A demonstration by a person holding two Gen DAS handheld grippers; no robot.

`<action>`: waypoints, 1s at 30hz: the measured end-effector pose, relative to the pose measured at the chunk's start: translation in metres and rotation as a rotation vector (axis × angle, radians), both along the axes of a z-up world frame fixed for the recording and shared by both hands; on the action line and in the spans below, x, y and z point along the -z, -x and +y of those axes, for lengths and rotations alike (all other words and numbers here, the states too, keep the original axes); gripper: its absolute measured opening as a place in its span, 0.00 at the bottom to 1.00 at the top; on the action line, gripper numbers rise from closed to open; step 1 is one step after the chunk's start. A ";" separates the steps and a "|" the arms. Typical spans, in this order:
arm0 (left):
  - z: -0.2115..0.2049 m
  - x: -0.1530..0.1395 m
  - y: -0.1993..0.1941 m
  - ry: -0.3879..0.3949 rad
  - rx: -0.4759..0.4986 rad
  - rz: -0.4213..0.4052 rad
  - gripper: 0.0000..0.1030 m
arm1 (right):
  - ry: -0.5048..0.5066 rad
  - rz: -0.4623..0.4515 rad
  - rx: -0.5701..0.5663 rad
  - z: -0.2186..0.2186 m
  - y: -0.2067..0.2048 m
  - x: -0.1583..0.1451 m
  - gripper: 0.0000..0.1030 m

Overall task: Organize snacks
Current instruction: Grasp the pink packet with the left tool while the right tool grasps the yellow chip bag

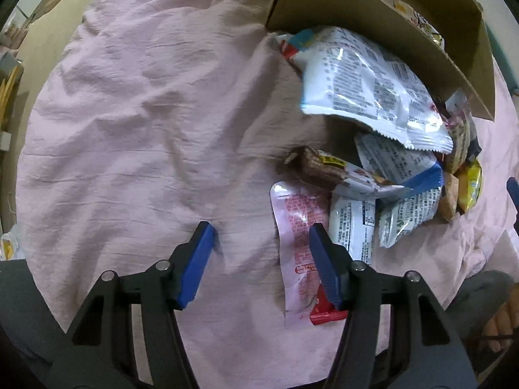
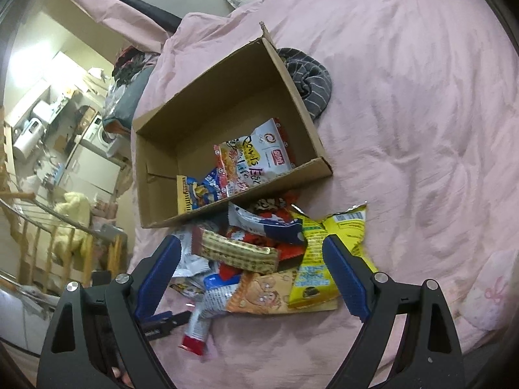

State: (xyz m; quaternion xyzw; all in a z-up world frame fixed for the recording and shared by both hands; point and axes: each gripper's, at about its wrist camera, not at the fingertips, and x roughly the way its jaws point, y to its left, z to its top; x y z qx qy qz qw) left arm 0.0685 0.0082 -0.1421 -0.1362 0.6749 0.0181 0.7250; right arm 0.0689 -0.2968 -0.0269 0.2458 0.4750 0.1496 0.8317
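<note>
A pile of snack packets lies on a pink bedsheet in front of an open cardboard box (image 2: pixel 311 123) that holds a few packets (image 2: pixel 256 159). In the right wrist view my right gripper (image 2: pixel 253 249) is open and empty, its jaws straddling the pile above a gold wafer bar (image 2: pixel 240 253), an orange packet (image 2: pixel 266 295) and a yellow packet (image 2: pixel 324 259). In the left wrist view my left gripper (image 1: pixel 261 236) is open and empty over the sheet, its right finger above a pink packet (image 1: pixel 295 227). A big white packet (image 1: pixel 363 87) leans by the box (image 1: pixel 373 22).
A grey striped cloth (image 2: pixel 308 77) lies behind the box. The bed's left edge drops to a room with wooden railings (image 2: pixel 42 249) and appliances. Bare pink sheet (image 1: pixel 136 123) spreads left of the pile. A person's foot (image 1: pixel 499 327) shows at the lower right.
</note>
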 end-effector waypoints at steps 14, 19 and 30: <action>-0.038 -0.004 0.002 0.040 0.047 0.007 0.79 | -0.027 0.011 -0.002 -0.001 -0.002 0.002 0.88; -0.029 -0.006 0.003 0.095 -0.010 0.001 0.80 | -0.024 0.013 -0.003 -0.001 -0.001 0.003 0.88; -0.011 0.001 0.018 0.056 -0.051 0.038 0.80 | -0.041 0.024 0.009 -0.002 -0.004 0.004 0.88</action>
